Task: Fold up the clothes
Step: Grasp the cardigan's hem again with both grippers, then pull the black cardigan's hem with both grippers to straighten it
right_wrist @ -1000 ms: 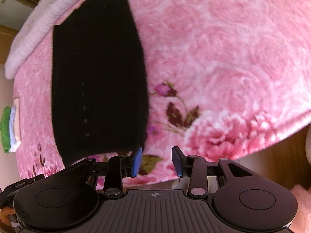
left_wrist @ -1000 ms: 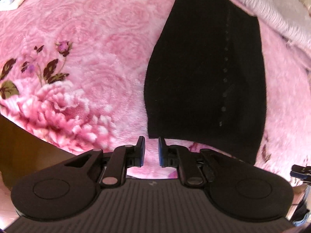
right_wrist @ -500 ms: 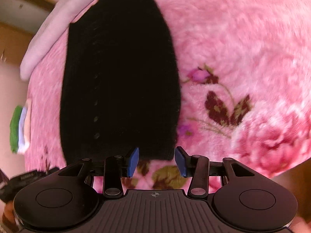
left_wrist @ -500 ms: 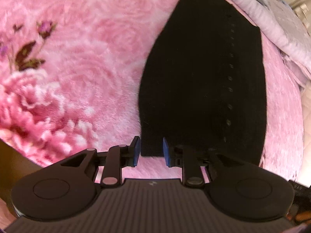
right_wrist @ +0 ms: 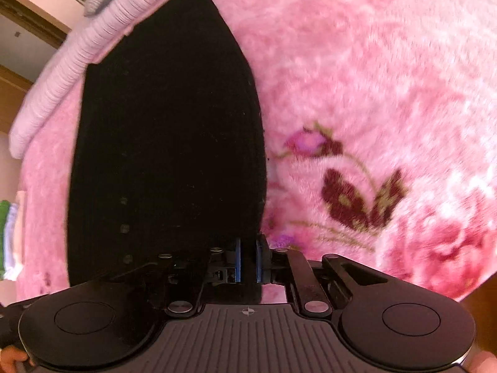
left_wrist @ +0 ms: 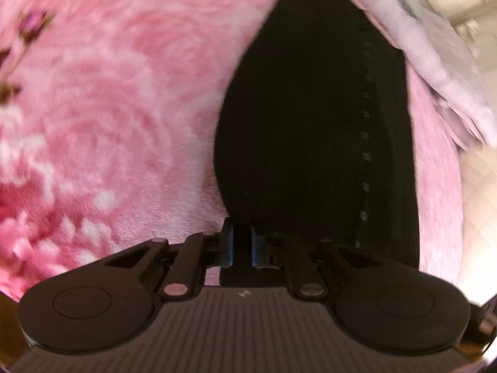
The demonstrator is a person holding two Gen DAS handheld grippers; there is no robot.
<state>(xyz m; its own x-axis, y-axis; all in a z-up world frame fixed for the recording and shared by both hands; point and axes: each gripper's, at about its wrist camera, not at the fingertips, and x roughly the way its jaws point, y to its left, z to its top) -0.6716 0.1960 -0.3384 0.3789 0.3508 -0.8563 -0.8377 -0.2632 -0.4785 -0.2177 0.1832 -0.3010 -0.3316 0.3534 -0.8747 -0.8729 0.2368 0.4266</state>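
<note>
A black knitted garment [left_wrist: 310,124] lies flat on a pink flowered blanket [left_wrist: 124,93], with a row of small buttons [left_wrist: 366,155] along its right side. My left gripper [left_wrist: 242,242] is at the garment's near left corner; its jaws are closing, and the black cloth sits pinched between the blue pads. In the right wrist view the same garment [right_wrist: 167,140] fills the left half. My right gripper [right_wrist: 248,258] is at its near right corner, jaws closing tight with the hem caught between them.
A lilac ribbed cloth [left_wrist: 435,62] lies along the garment's far edge, also in the right wrist view [right_wrist: 77,56]. A small folded stack, green and white [right_wrist: 7,233], sits at the blanket's left edge. The blanket [right_wrist: 372,62] ends just behind both grippers.
Both grippers have come down onto the garment's near hem. Their jaws stood open above the blanket before; now they have narrowed onto the two near corners.
</note>
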